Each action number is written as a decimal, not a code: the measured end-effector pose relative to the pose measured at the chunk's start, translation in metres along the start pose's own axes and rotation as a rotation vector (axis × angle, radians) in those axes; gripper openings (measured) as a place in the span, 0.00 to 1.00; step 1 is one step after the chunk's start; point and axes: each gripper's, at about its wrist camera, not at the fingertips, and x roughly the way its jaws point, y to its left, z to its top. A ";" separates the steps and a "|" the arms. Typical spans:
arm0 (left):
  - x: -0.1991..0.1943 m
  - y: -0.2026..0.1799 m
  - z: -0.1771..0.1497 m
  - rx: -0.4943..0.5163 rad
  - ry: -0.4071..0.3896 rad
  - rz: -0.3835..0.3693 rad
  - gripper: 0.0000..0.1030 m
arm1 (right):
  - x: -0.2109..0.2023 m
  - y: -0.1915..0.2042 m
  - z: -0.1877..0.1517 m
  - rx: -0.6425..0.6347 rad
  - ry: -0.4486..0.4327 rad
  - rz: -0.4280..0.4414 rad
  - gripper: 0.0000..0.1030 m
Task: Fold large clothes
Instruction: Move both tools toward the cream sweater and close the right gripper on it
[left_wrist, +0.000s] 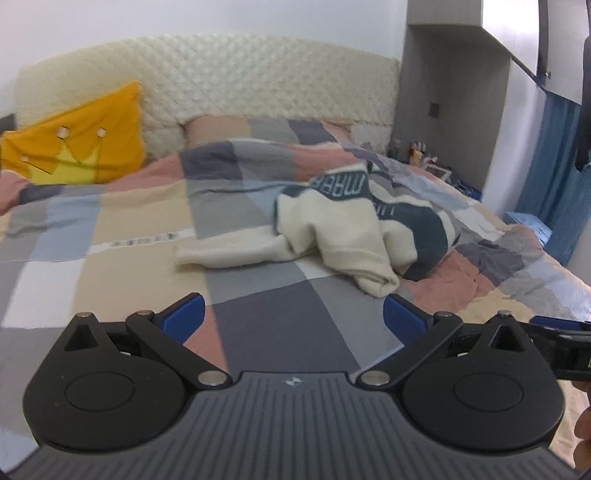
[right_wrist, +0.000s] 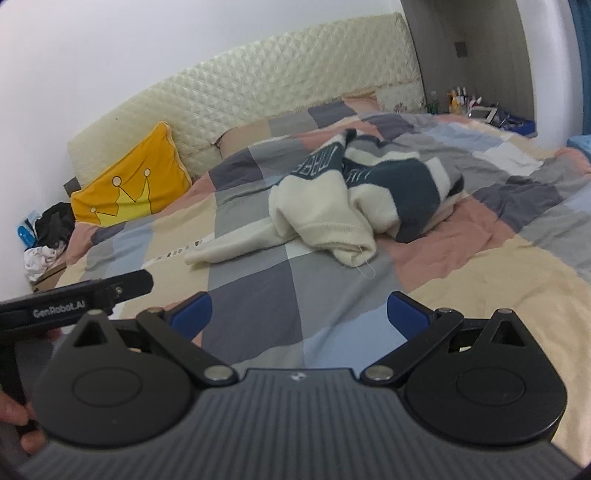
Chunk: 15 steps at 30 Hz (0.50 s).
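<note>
Cream and teal knit, the sweater (left_wrist: 354, 221) lies crumpled mid-bed (left_wrist: 258, 325), at twelve o'clock from both claws. Left claw (left_wrist: 293, 317) and right claw (right_wrist: 299, 314) hang wide, empty, well short. Soft, floppy, fairly light I'd guess; take the shoulders or hem.

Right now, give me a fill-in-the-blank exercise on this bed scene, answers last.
The cream and dark teal knitted sweater lies ____ on the patchwork checked quilt.
The yellow cushion bears a ____ design.
Both the left gripper and the right gripper have their fingers ____.
The cushion leans against the quilted cream ____.

Answers: crumpled; crown; open; headboard
</note>
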 end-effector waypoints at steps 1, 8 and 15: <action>0.016 0.002 0.002 0.000 0.011 -0.004 1.00 | 0.010 -0.003 0.001 0.002 0.011 0.007 1.00; 0.114 0.004 -0.003 0.005 0.050 -0.054 1.00 | 0.083 -0.031 0.004 0.018 0.025 -0.054 0.87; 0.206 -0.007 -0.012 0.005 0.082 -0.117 0.92 | 0.164 -0.065 0.006 0.041 0.053 -0.156 0.58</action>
